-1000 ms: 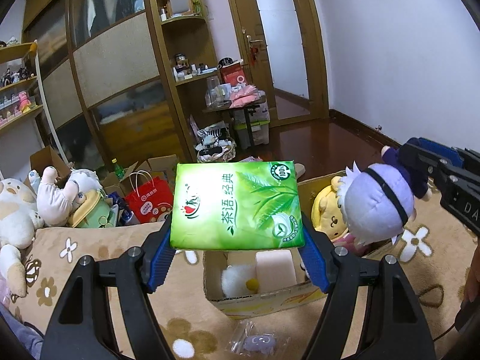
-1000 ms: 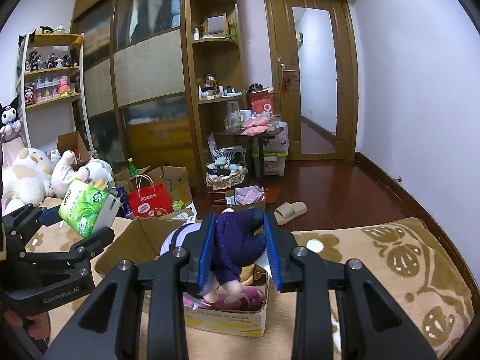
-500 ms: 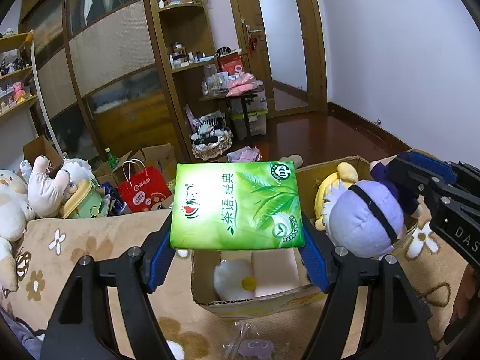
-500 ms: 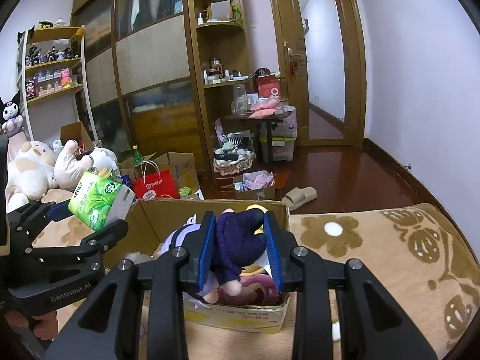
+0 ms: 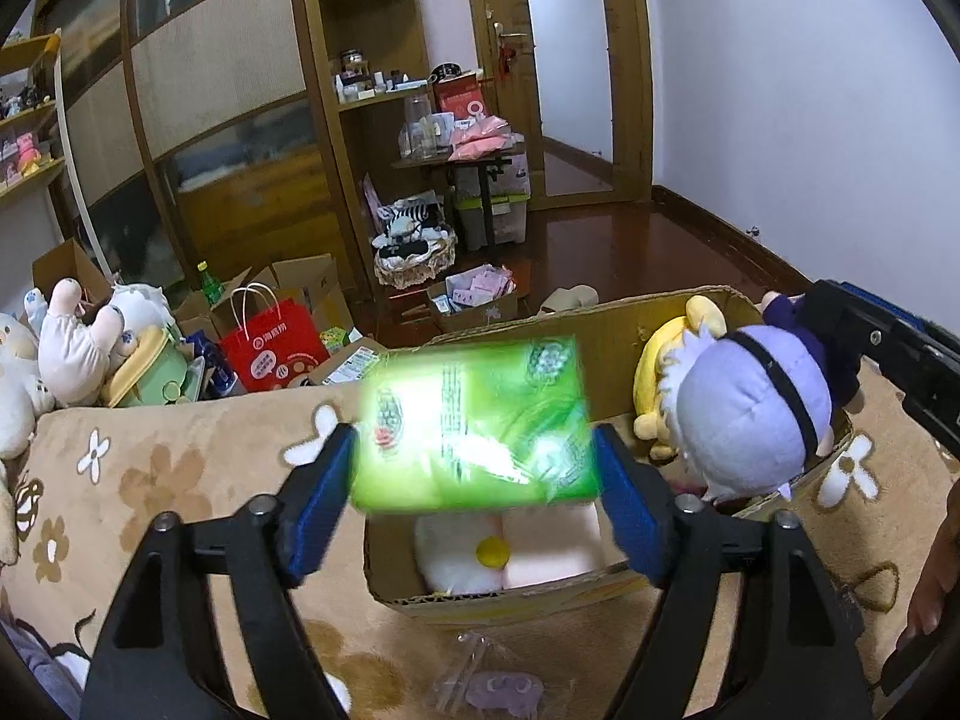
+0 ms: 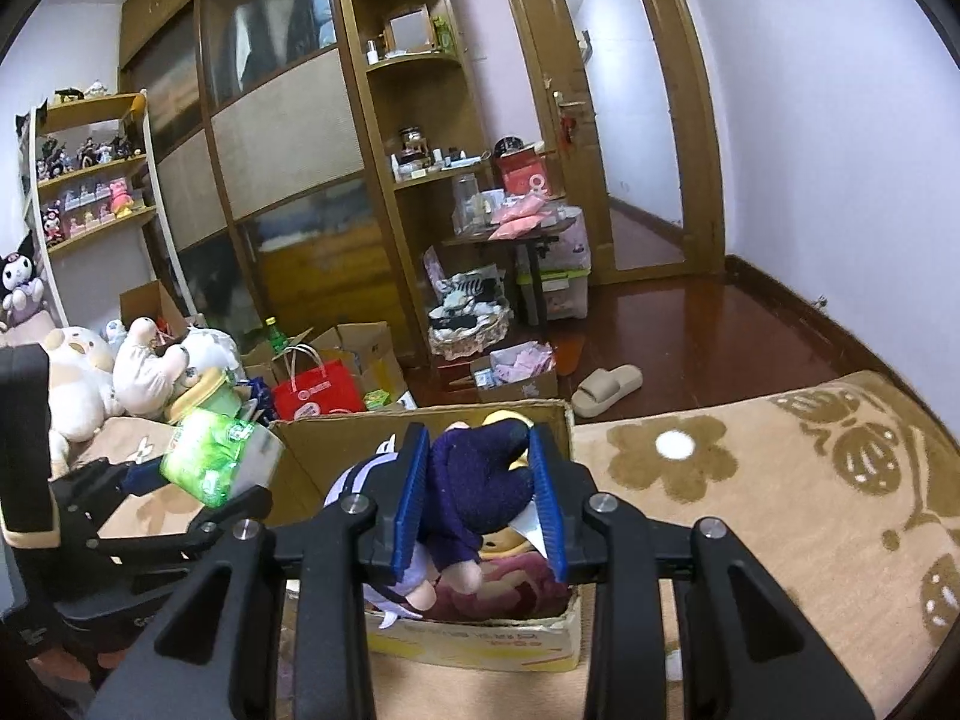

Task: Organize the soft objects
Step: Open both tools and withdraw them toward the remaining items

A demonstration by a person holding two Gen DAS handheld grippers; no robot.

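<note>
A green tissue pack (image 5: 474,426) hangs blurred between my left gripper's (image 5: 477,504) spread blue fingers, over the open cardboard box (image 5: 498,597); it looks loose. It also shows in the right wrist view (image 6: 210,459). Inside the box lie a white plush with a yellow dot (image 5: 468,552) and a pale pink cushion (image 5: 555,543). My right gripper (image 6: 480,504) is shut on a plush doll in navy clothes (image 6: 480,492) with a lavender head (image 5: 750,414), held over the box's right side, above a yellow plush (image 5: 666,372).
The box stands on a tan flowered blanket (image 6: 750,480). A small plastic bag (image 5: 492,684) lies in front of it. Plush toys (image 5: 78,348), a red bag (image 5: 276,348) and cartons crowd the floor at left. A slipper (image 6: 606,381) lies on the wooden floor.
My left jaws have opened and the tissue pack has slipped down, blurred, toward the box. My right gripper has lowered the doll closer to the box.
</note>
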